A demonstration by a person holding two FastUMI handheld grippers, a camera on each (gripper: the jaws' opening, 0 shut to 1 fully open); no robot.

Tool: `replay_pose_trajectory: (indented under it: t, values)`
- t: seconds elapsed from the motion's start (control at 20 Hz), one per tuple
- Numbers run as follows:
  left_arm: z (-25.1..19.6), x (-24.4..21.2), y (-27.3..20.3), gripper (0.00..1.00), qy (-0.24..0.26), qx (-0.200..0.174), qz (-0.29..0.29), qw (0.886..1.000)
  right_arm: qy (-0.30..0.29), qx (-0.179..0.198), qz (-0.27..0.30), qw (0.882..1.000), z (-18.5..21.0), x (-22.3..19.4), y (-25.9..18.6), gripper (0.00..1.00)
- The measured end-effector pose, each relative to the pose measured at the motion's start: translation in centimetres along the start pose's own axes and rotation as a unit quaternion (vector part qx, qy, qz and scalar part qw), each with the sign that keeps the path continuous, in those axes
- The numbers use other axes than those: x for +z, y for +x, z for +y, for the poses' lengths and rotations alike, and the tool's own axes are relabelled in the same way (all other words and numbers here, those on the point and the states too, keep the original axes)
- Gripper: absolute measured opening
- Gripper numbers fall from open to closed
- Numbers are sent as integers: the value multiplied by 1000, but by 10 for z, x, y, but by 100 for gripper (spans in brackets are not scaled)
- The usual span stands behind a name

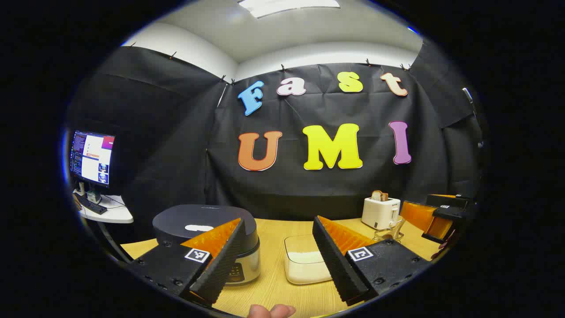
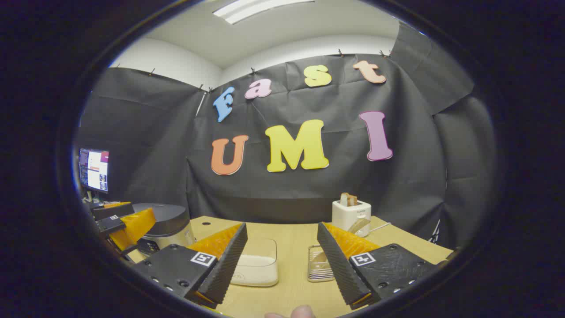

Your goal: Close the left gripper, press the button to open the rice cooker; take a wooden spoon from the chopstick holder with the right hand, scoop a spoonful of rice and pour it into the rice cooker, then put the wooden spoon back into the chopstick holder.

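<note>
Fingertips of a hand (image 1: 270,311) were seen at 6 o'clock in the left gripper view, just below the left gripper (image 1: 277,260), whose ribbed, wedge-shaped fingers were spread wide with nothing between them. Behind its left finger, at 8 o'clock, the rice cooker (image 1: 204,229) was seen with its rounded dark lid down and its metal body on the pale wood-grain bench (image 1: 273,287). A translucent square container of rice (image 1: 304,265) was seen between the fingers, with bare bench around it. The right gripper (image 2: 280,265) was likewise held wide apart and empty. A ridged clear chopstick holder (image 2: 318,264) was seen beside its right finger, and a white toaster (image 2: 352,215) at the bench's far edge.
</note>
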State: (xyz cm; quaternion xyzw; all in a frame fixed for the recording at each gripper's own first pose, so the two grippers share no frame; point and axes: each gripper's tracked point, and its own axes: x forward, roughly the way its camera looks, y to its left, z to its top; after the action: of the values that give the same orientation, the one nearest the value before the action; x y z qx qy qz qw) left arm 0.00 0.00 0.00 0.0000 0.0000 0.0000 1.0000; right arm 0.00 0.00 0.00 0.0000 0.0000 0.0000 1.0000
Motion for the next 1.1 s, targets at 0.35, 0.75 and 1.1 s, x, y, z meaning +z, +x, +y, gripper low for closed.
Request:
replay_pose_trajectory:
  t: [0.35,0.75,1.1]
  values:
    - [2,0,-1,97,-4,6,-2,1000,14,-5,30,999,-9,-23,12,94]
    - [-1,-4,0,97,-4,11,3,1000,13,0,31,999,-9,-23,8,96]
    - [23,0,-4,97,6,48,10,999,2,12,11,1000,-5,-6,4,92]
